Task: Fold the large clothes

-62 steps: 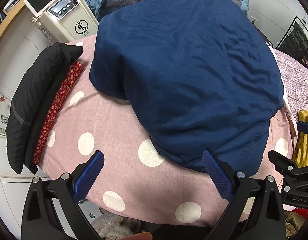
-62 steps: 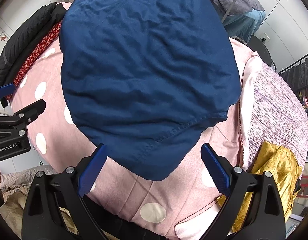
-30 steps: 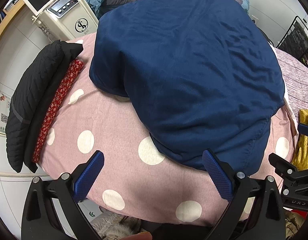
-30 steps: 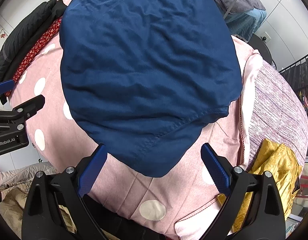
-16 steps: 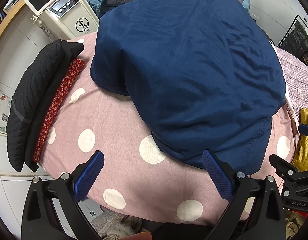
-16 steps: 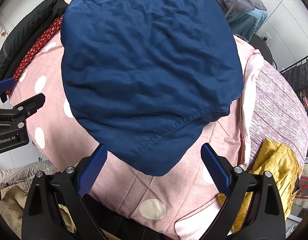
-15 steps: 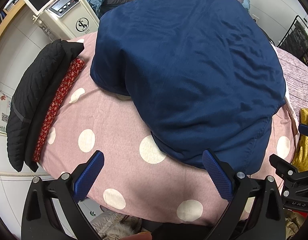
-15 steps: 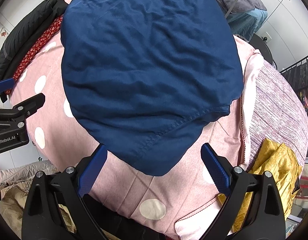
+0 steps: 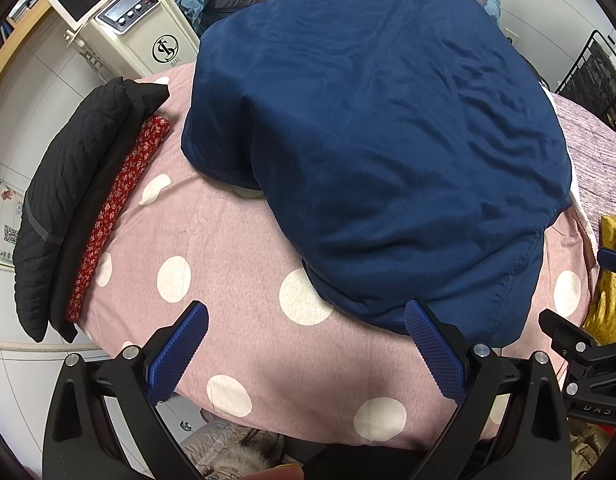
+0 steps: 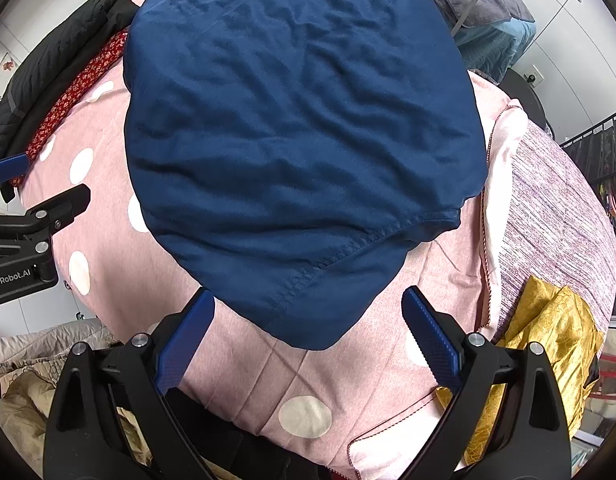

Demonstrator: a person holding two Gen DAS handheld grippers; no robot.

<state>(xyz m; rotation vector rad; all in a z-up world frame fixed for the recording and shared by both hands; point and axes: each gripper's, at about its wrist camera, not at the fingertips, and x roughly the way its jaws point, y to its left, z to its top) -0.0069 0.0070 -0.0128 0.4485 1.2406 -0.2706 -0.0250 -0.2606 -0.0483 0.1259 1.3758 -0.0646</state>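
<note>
A black quilted jacket (image 9: 63,208) and a red floral cloth (image 9: 119,208) lie folded along the bed's left edge. A crumpled gold fabric (image 10: 548,340) sits at the right edge beside a mauve knit blanket (image 10: 556,216). A cream machine (image 9: 119,28) stands past the far left corner. The bed (image 9: 227,264) wears a pink sheet with white dots. The navy garment (image 9: 380,140), soft, wrinkled and stitched along its hem, covers the bed's middle, its near corner reaching toward the front edge. The left gripper (image 9: 305,354) and right gripper (image 10: 308,340) hover over the front edge, jaws spread wide, grasping nothing.
</note>
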